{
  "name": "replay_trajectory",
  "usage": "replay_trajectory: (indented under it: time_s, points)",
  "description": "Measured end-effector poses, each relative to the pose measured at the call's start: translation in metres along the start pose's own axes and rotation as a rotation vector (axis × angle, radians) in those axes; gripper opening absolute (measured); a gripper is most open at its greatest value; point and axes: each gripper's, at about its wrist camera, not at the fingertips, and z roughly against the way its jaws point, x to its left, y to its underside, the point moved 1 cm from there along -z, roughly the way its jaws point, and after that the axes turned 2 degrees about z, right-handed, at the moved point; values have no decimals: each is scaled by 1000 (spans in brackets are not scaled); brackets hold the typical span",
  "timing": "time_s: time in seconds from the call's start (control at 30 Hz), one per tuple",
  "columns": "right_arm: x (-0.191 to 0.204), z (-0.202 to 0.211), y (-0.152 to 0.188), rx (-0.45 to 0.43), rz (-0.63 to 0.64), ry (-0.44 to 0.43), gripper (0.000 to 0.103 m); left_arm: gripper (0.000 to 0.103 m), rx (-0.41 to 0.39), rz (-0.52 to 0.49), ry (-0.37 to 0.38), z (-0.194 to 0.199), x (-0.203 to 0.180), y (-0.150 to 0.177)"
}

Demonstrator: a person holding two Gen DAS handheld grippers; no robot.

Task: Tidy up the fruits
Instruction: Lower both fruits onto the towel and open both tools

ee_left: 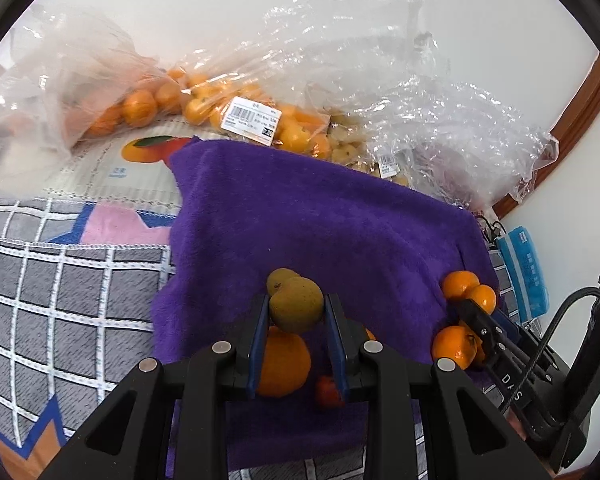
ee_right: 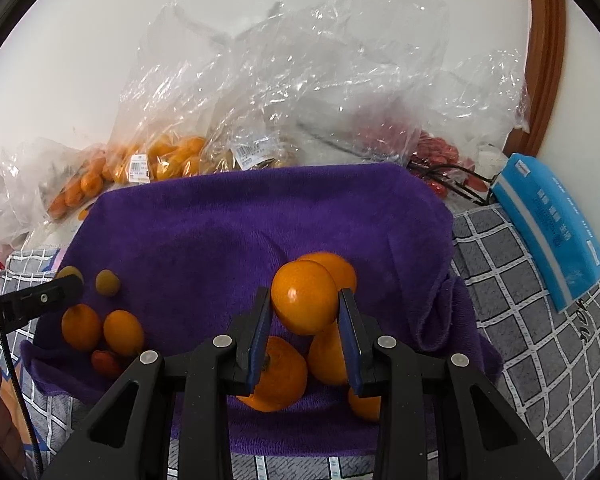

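Note:
My left gripper (ee_left: 296, 312) is shut on a yellow-green fruit (ee_left: 297, 305) above the purple towel (ee_left: 312, 216). A second yellow-green fruit (ee_left: 280, 280) lies just behind it, and an orange (ee_left: 284, 364) and a small red fruit (ee_left: 328, 392) lie below. My right gripper (ee_right: 305, 304) is shut on an orange (ee_right: 304, 298) above a cluster of oranges (ee_right: 278, 376) on the purple towel (ee_right: 260, 208). The left gripper's finger (ee_right: 40, 300) shows at the left of the right wrist view, next to more fruit (ee_right: 82, 326).
Clear plastic bags of oranges (ee_left: 204, 104) and other fruit (ee_right: 436, 152) line the back by the white wall. A grey checked cloth (ee_left: 60, 292) lies under the towel. A blue packet (ee_right: 552, 224) leans at the right.

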Motion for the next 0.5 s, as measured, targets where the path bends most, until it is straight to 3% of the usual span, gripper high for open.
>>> replay_trajectory:
  time_s: [0.5]
  points:
    - [11, -7, 4, -31, 65, 15, 33, 26, -17, -50, -40, -15, -8, 1]
